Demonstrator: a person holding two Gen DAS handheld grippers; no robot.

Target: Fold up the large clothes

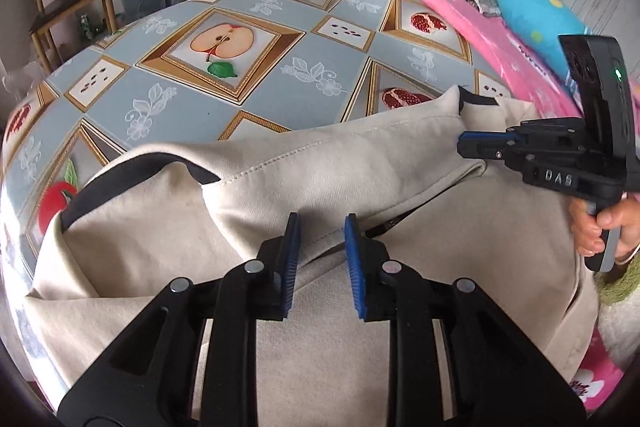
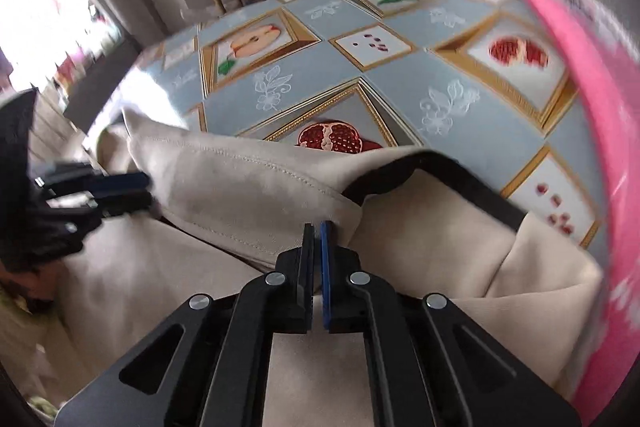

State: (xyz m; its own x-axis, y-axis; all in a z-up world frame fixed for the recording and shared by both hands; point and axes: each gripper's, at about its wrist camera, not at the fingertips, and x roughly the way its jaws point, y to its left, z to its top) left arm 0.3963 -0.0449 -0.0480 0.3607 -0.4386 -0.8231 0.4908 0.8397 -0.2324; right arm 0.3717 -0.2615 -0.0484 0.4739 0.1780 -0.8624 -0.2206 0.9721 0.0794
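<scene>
my right gripper (image 2: pixel 317 227) is pressed together at a fold of the one beige garment (image 1: pixel 328 171) on the table (image 1: pixel 256 115), though i can't tell if cloth is pinched; my left gripper (image 1: pixel 322 223), spread, hovers over its hem. risk, i judge: a thin pinch slipping, the fold falling open. two grippers, one garment.

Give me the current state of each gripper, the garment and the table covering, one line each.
left gripper: open, jaws apart just above the beige fabric, nothing held.
right gripper: jaws nearly together at a folded hem; whether it pinches cloth cannot be told.
beige garment: partly folded, one flap turned over, dark-trimmed edges showing, rumpled.
fruit-print tablecloth: spread flat, near part covered by the garment.
</scene>
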